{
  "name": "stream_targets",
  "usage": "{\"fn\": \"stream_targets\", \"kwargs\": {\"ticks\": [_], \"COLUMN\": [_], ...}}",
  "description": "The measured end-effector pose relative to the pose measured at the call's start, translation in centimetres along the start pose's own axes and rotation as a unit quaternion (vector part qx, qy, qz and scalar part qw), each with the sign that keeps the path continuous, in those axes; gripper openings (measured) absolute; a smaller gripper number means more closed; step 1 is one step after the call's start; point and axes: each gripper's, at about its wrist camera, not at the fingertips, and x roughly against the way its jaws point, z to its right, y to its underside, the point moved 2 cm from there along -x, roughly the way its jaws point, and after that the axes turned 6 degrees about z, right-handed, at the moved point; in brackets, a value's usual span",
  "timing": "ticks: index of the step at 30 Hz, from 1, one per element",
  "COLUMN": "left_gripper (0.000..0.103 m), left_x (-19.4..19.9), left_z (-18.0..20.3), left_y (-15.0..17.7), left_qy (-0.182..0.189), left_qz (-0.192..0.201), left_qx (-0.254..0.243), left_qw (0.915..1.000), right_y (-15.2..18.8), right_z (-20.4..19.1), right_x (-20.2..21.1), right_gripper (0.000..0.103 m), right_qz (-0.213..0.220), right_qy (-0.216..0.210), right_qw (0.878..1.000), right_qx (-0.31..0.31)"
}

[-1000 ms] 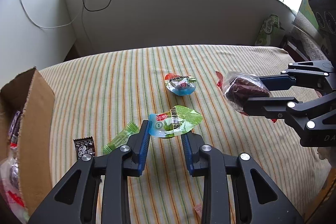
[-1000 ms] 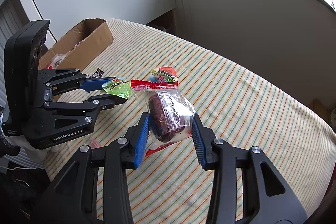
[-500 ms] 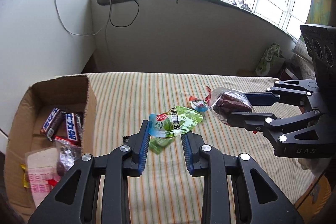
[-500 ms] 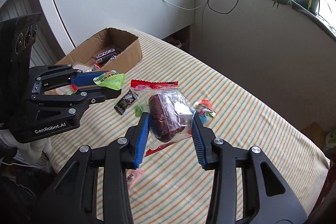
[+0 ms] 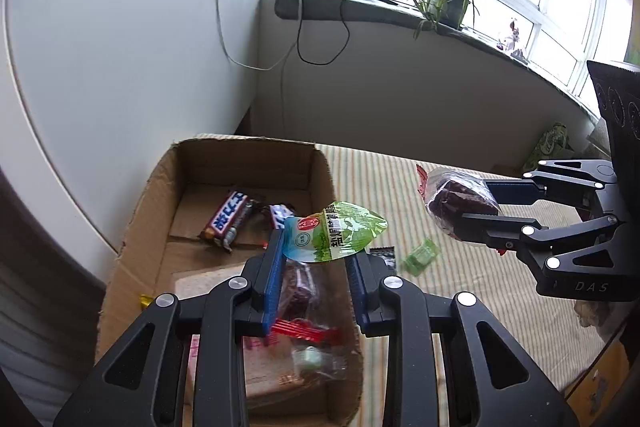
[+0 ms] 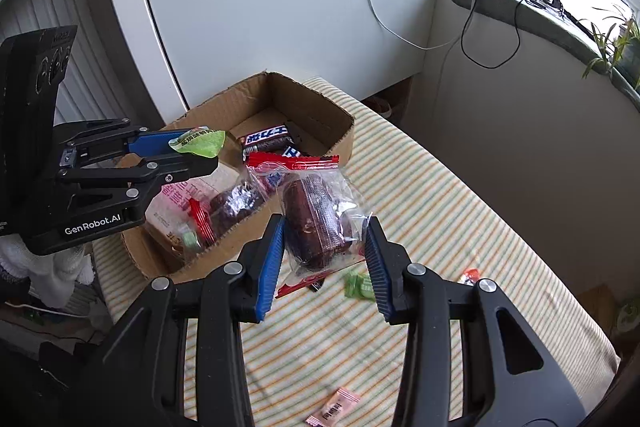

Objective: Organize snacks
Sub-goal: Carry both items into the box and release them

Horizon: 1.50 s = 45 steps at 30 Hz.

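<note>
My left gripper is shut on a green snack packet and holds it in the air over the open cardboard box. It also shows in the right wrist view, over the box. My right gripper is shut on a clear packet with a dark brown cake, held above the striped tablecloth just right of the box. The same gripper and cake packet show in the left wrist view. The box holds chocolate bars and other wrapped snacks.
Loose on the striped tablecloth lie a small green candy, a black sachet, a red-and-white candy and a pink sachet. A white wall stands behind the box. A windowsill with plants and cables runs along the back.
Both grippers have swung left with their packets held. The left gripper has gone from above the tablecloth to above the box, and the right gripper has come up beside the box.
</note>
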Motion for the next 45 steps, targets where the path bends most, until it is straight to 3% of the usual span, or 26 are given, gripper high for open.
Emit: {"fn": "stream_targets", "kwargs": {"ticks": [12,19,25,27,29,30,45], "left_gripper": [0.028,0.028,0.033,0.034,0.041,0.046,0.046], "left_x": [-1.1,-2.0,-2.1,-2.1,-2.0,-2.0,0.3], "left_z": [-7.1,-8.2,-8.1,-8.0,-8.0,-7.9,-6.9], "left_y": [-1.3,-1.0,-1.0,-1.0,-1.1,-1.1,-1.4], "left_qy": [-0.04,-0.045,-0.052,-0.057,-0.057,-0.057,-0.055], "left_qz": [-0.008,-0.013,-0.011,-0.011,-0.011,-0.01,0.005], "left_qx": [0.038,0.044,0.035,0.035,0.036,0.036,0.03], "left_qw": [0.9985,0.9979,0.9979,0.9977,0.9977,0.9977,0.998], "right_y": [-4.0,-4.6,-4.5,-4.5,-4.6,-4.6,-4.0], "right_z": [-2.6,-2.8,-3.0,-3.0,-2.9,-2.9,-2.7], "right_x": [-5.9,-8.2,-8.4,-8.1,-7.7,-7.5,-3.9], "right_gripper": [0.041,0.042,0.049,0.063,0.069,0.069,0.07], "right_qz": [-0.018,-0.029,-0.032,-0.027,-0.021,-0.019,-0.006], "right_qy": [-0.008,-0.013,-0.009,-0.005,-0.002,-0.001,0.014], "right_qw": [1.0,0.999,0.999,1.0,1.0,1.0,1.0], "right_qx": [0.008,0.003,0.004,0.004,0.004,0.004,0.005]}}
